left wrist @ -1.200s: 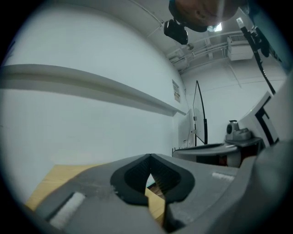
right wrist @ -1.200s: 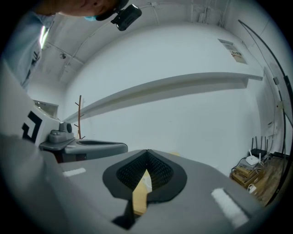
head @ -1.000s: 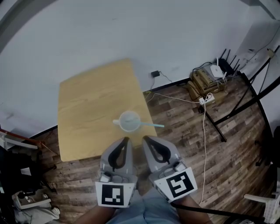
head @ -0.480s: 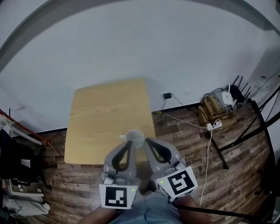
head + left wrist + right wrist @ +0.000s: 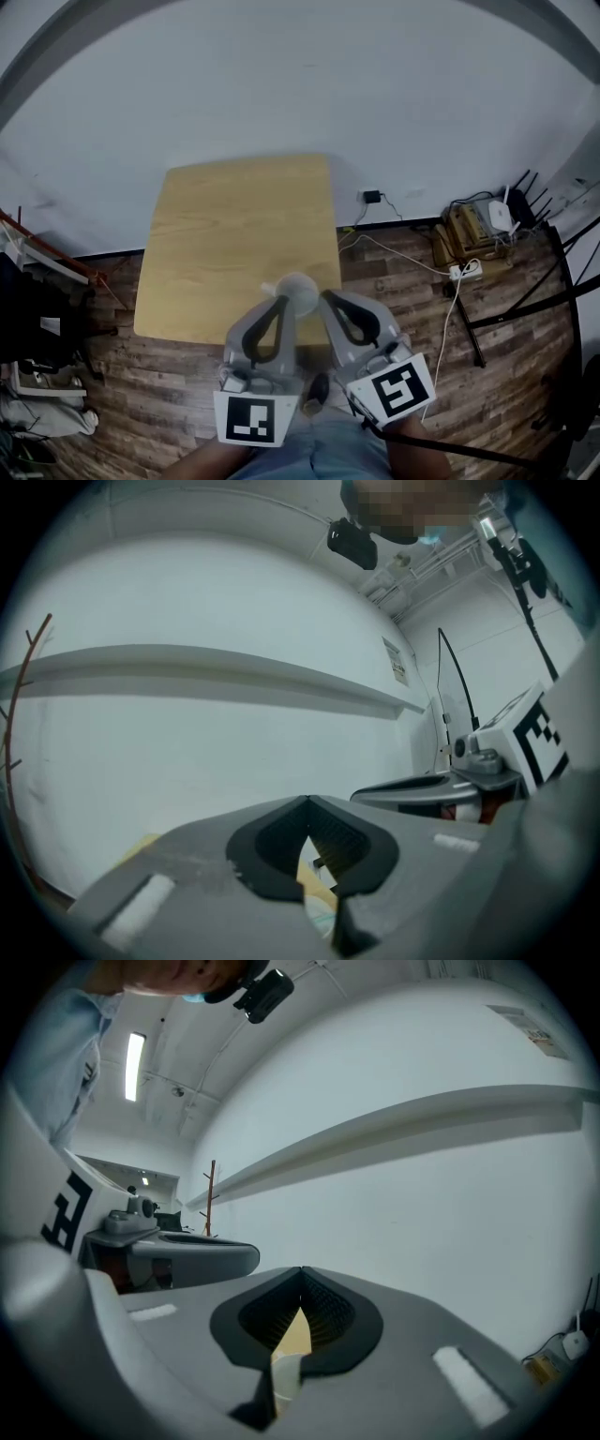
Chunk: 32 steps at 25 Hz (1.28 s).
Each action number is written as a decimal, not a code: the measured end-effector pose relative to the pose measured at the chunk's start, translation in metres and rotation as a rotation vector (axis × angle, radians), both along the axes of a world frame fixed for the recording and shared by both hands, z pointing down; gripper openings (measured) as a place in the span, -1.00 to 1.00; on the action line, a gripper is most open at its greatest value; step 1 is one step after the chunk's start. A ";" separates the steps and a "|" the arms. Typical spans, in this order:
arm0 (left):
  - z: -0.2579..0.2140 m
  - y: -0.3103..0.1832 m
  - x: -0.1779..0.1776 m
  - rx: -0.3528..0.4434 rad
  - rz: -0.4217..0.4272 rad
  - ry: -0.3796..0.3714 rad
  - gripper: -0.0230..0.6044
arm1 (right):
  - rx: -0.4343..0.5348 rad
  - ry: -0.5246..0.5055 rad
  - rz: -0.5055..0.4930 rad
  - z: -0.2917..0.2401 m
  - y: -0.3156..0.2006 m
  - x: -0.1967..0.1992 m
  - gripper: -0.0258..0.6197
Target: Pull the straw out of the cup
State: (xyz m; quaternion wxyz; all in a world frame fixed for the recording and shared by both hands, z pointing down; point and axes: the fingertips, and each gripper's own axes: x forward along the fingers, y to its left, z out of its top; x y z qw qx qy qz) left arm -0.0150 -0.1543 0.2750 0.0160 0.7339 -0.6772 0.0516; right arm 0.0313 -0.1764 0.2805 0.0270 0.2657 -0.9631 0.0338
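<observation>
A pale cup stands near the front edge of the wooden table. I cannot make out the straw in any view. My left gripper and right gripper are held side by side just in front of the cup, with their tips over its near rim. Both are shut with nothing between the jaws. In the left gripper view the closed left gripper leaves a slit that shows a bit of the cup and table. A sliver of the cup appears below the closed right gripper.
A white wall rises behind the table. On the wooden floor to the right lie cables, a power strip, a router and black stand legs. Dark clutter sits at the left.
The head view has shifted, so the table and cup sit lower and closer to the gripper tips. The straw that stuck out to the cup's right is no longer visible. Both grippers stay shut.
</observation>
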 end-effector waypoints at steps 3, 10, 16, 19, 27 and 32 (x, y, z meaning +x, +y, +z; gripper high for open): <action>0.013 -0.012 -0.007 -0.027 -0.001 0.044 -0.87 | 0.004 0.035 -0.010 0.011 -0.010 -0.004 -0.90; 0.044 -0.032 -0.010 -0.106 0.028 0.113 -0.87 | -0.052 0.125 -0.041 0.043 -0.021 -0.016 -0.90; 0.068 -0.047 -0.011 -0.163 0.044 0.125 -0.87 | -0.112 0.193 -0.065 0.079 -0.025 -0.017 -0.90; 0.081 -0.052 -0.010 -0.200 0.057 0.141 -0.87 | -0.130 0.216 -0.094 0.093 -0.027 -0.019 -0.86; 0.115 -0.059 -0.018 -0.282 0.066 0.193 -0.87 | -0.197 0.303 -0.113 0.144 -0.024 -0.016 -0.66; 0.136 -0.060 -0.019 -0.321 0.073 0.215 -0.87 | -0.226 0.331 -0.126 0.166 -0.021 -0.018 -0.65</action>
